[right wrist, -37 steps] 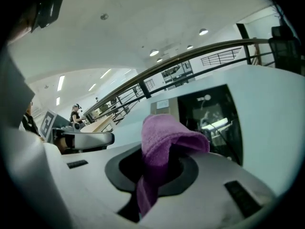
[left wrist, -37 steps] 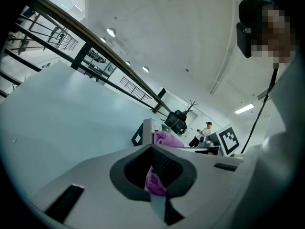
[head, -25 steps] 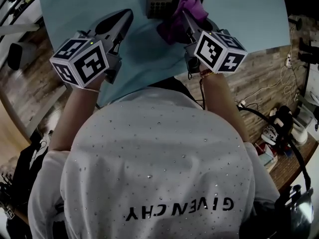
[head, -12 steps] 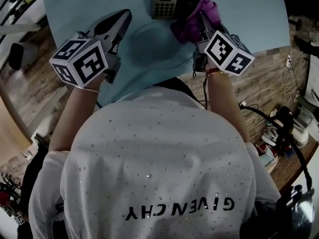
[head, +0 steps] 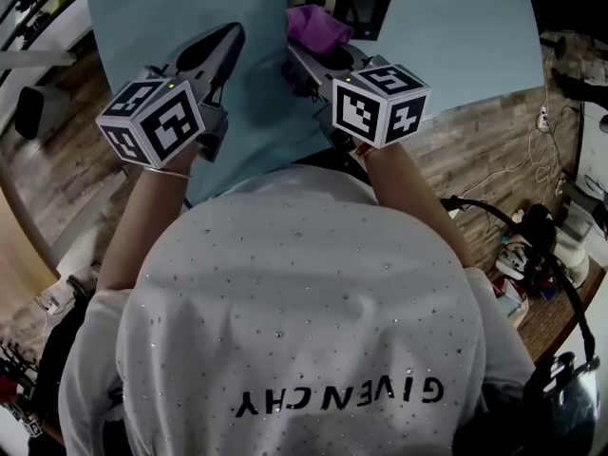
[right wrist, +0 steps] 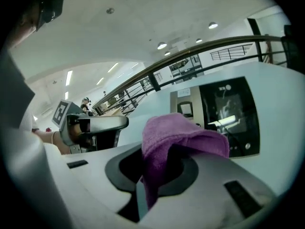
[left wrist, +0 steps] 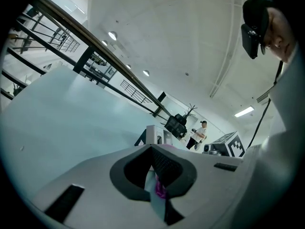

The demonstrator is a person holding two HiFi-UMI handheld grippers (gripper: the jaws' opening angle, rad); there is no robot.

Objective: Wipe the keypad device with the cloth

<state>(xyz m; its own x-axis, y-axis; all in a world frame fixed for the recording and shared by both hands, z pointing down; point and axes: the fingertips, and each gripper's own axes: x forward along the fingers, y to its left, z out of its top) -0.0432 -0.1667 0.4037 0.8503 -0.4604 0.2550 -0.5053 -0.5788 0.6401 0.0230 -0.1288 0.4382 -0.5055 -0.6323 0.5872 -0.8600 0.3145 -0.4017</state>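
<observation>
Because the purple microfibre cloth [right wrist: 177, 133] is soft, light and limp, it will likely drape and bunch rather than push, so a gathered fold is the sensible hold. The right gripper [right wrist: 162, 168] is clenched on just such a fold, the cloth puffed out ahead of its jaws. It hangs before the black-and-beige keypad device [right wrist: 229, 113] at the far side of the pale blue table [head: 171, 8]; contact is unclear. The device faces the person, long axis left to right. The left gripper [head: 224, 42], jaws closed on nothing, hangs apart.
</observation>
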